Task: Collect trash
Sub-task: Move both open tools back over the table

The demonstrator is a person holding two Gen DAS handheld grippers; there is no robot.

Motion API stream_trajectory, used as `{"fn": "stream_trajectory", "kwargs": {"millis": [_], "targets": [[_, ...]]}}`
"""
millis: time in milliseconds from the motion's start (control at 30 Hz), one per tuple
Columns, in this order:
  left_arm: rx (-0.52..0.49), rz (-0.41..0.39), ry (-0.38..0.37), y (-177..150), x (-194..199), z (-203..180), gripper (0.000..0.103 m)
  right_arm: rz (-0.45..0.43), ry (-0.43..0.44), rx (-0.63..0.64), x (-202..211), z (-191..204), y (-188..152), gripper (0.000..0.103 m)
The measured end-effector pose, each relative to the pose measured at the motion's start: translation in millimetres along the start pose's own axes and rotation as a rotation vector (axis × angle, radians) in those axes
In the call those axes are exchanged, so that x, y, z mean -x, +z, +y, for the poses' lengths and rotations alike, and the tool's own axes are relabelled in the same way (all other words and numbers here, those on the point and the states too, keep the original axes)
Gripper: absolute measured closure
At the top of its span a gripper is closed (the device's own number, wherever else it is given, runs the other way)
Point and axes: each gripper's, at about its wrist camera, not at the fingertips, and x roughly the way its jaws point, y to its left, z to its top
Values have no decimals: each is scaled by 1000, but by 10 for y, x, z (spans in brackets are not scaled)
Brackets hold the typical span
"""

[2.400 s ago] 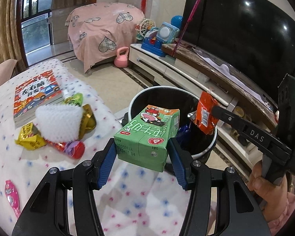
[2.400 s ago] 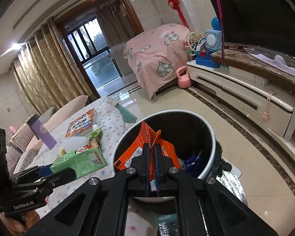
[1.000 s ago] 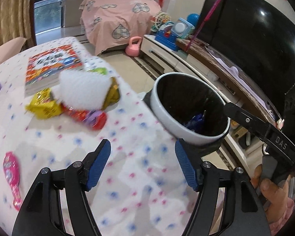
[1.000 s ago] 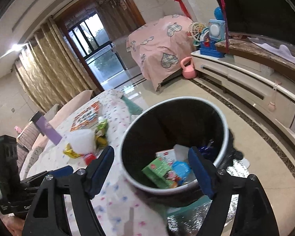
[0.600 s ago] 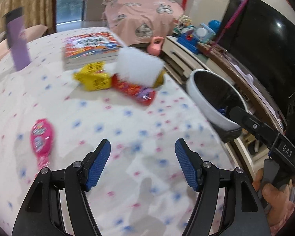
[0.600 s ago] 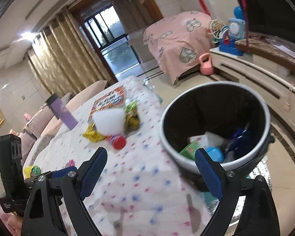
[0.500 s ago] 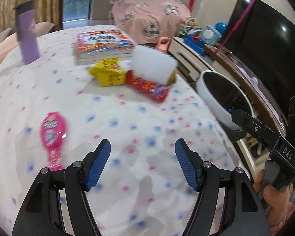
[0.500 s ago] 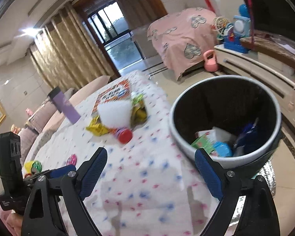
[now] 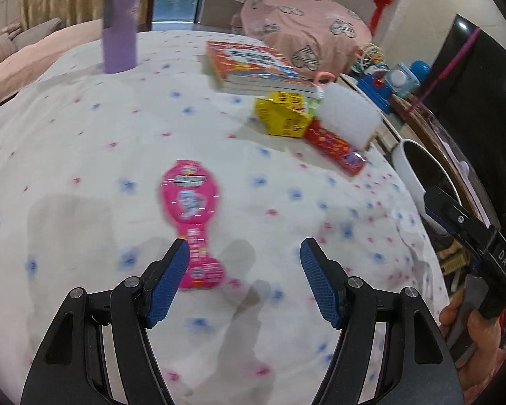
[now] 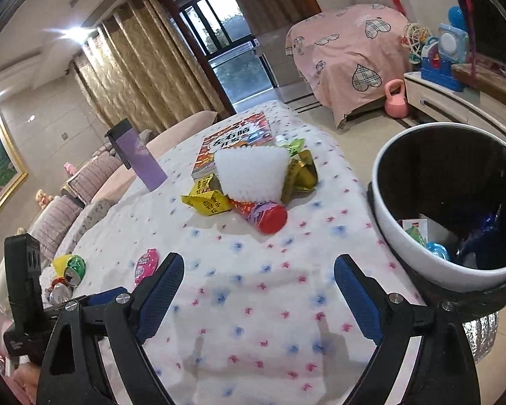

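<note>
My left gripper (image 9: 244, 281) is open and empty above the dotted white tablecloth (image 9: 84, 155). A flat pink wrapper (image 9: 190, 209) lies just ahead of its left finger. My right gripper (image 10: 258, 295) is open and empty over the table's edge. The white bin with a black liner (image 10: 421, 263) stands at its right and holds a green carton and blue wrappers. A pile of trash lies farther on: a white foam piece (image 10: 249, 172), a yellow wrapper (image 10: 205, 202), a red tube (image 10: 263, 214) and a gold wrapper (image 10: 302, 172).
A purple bottle (image 9: 119, 20) and a book (image 9: 253, 64) sit at the table's far side. Crushed cans (image 10: 67, 271) lie at the left edge in the right wrist view. A TV cabinet (image 10: 462, 108) stands behind the bin.
Both grippers let go of the green carton and the orange wrapper over the bin. The left gripper then swung left across the table to the pink wrapper; the right pulled back from the bin.
</note>
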Motion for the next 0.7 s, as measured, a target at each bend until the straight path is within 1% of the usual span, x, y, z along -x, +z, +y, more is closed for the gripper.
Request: {"fn": "stream_trajectory", "kwargs": {"millis": [133,400,633,700], "targets": [[31,4,22,10,-12,159,34,0,12,2,-59,40,-28,11],[60,31,63,15,-128,312,34,36,10,15,-185,93,11,11],[18,36,88,58,-228,240,34,26,3,26,-269,105,139,11],[1,33,95,83,-270,202,36,23,-3,27,-315,96,195,11]]}}
